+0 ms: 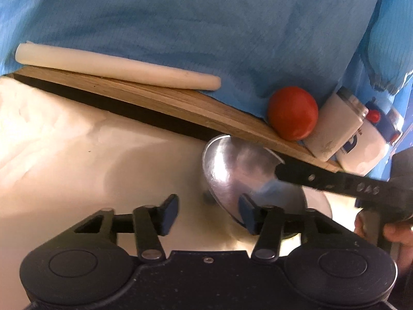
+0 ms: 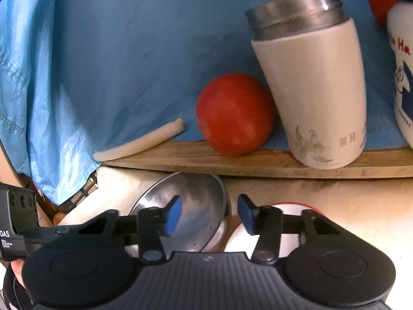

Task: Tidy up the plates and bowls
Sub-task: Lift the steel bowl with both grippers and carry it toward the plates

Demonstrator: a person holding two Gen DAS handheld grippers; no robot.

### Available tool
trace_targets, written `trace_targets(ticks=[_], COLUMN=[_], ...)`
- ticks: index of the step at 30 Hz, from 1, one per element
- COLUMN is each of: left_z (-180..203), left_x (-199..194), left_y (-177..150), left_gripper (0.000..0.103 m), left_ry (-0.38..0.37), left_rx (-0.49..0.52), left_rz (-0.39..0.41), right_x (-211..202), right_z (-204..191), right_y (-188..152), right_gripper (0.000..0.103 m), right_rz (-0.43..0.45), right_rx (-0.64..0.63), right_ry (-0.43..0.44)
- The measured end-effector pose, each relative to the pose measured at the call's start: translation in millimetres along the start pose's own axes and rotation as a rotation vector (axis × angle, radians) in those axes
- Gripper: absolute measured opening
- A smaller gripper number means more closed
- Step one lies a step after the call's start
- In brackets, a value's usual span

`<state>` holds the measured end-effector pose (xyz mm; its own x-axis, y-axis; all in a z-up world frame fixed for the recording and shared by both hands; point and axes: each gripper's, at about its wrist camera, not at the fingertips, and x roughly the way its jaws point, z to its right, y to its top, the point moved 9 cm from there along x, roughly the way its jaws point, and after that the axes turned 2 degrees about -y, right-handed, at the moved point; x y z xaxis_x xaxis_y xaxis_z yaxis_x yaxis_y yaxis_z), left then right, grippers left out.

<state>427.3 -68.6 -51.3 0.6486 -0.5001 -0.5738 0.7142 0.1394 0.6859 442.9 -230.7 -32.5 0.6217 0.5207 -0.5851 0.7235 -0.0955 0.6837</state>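
Left gripper point(image 1: 208, 214) stands part-open, its right pad at the steel bowl point(image 1: 232, 170) rim, nothing clamped; the right gripper's finger crosses above. Right gripper point(image 2: 209, 213) straddles that tilted rim, pads apparently clear. Seat both pads squarely before lifting toward the white bowl point(image 2: 284, 214) just right.

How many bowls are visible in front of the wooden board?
2: a steel bowl tilted just below the board, and a white, red-rimmed bowl to its right, partly hidden by the gripper. More may be hidden.

blue cloth backdrop point(image 2: 129, 64) behind wooden board point(image 2: 258, 162)
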Motion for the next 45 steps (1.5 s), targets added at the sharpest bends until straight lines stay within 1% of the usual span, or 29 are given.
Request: trace_targets(ticks=[4,9,10,12,13,17,20,25,28,38,45], left_z=[1.8,3.0,3.2,5.0,5.0,4.7,3.8,1.3,1.1,1.6,5.0], left_x=[-4.8,-6.0,-5.9,-4.6,-4.4,-2.5,-2.4,-7.9,-10.9,-14.3,-20.8], left_y=[-0.8,-2.0,-2.3,-2.2,-2.0,-2.8,-2.3,-1.4,0.2,-0.3,2.8], left_gripper=[0.042,0.041,0.04,0.037,0.037,0.037,0.033,0.025,0.022,0.018,0.017], left_ry=[-0.012,-0.023,-0.027,-0.03,-0.025,-0.025,-0.017,0.009,0.02,0.03,0.038], left_rx=[0.003,-0.001,-0.002,0.001,0.004,-0.012,-0.015,-0.012,-0.013,-0.016,-0.013], left_rz=[0.008,-0.001,-0.004,-0.009,-0.007,-0.003,0.001,0.02,0.037,0.043,0.075], right_x=[0.8,1.3,1.3,2.6,2.7,1.0,-0.1,-2.5,-3.4,-6.2,-13.1], right_z=[1.8,1.9,1.7,0.9,1.0,-1.8,-4.7,-9.1,-10.3,-12.1,-16.6], right_y=[-1.2,-3.2,-3.8,-5.6,-6.3,-8.1,-8.2,-7.4,-8.0,-7.2,-4.4], right_gripper=[0.035,0.03,0.028,0.018,0.016,0.014,0.014,0.012,0.01,0.009,0.009], right_rz=[0.002,-0.004,-0.005,-0.011,-0.012,-0.013,-0.008,-0.001,-0.002,0.019,0.043], right_rx=[0.003,-0.006,-0.014,-0.035,-0.043,-0.061,-0.064,-0.071,-0.07,-0.068,-0.075], right_ry=[-0.012,-0.022,-0.03,-0.049,-0.059,-0.076,-0.082,-0.083,-0.084,-0.091,-0.089])
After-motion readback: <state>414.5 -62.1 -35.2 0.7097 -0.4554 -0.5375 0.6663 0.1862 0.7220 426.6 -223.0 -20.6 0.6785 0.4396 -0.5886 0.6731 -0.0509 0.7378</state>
